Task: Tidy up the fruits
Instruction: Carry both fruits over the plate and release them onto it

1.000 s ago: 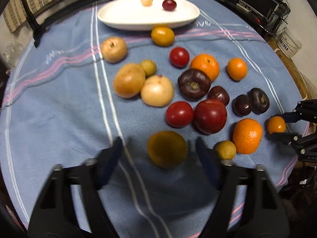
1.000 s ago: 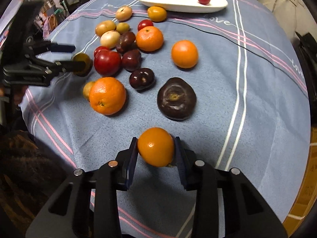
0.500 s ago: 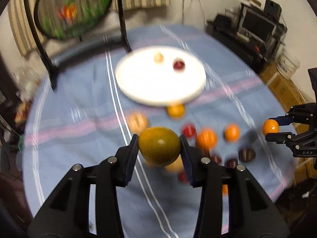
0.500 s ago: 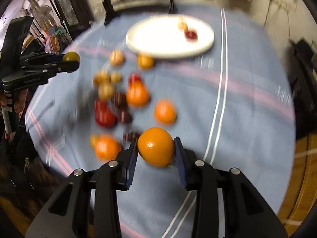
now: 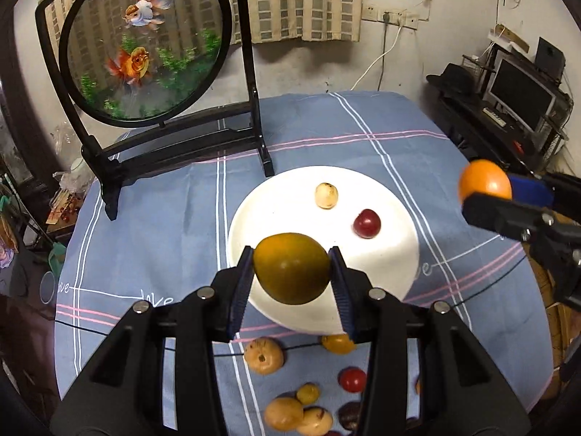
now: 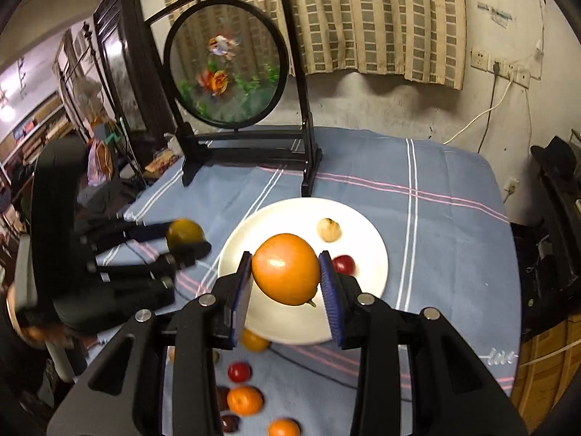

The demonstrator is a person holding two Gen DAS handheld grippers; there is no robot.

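Fruit rides in both grippers over the white plate (image 5: 399, 254), our landmark, because that is where we are gathering it. We clamp the left gripper's (image 5: 291, 268) jaws on a greenish-yellow fruit (image 5: 290, 267) above the plate's near rim, and the right gripper's (image 6: 287, 278) jaws on an orange (image 6: 285, 272) likewise. A pale fruit (image 5: 326, 195) and a red fruit (image 5: 367, 223) already lie on it; the rest wait short of it on the surface (image 5: 145, 218).

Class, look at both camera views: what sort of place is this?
Probably a lived-in home room: a checked tablecloth covers the table, a framed goldfish ornament stands on it, and a monitor sits on a cluttered shelf.
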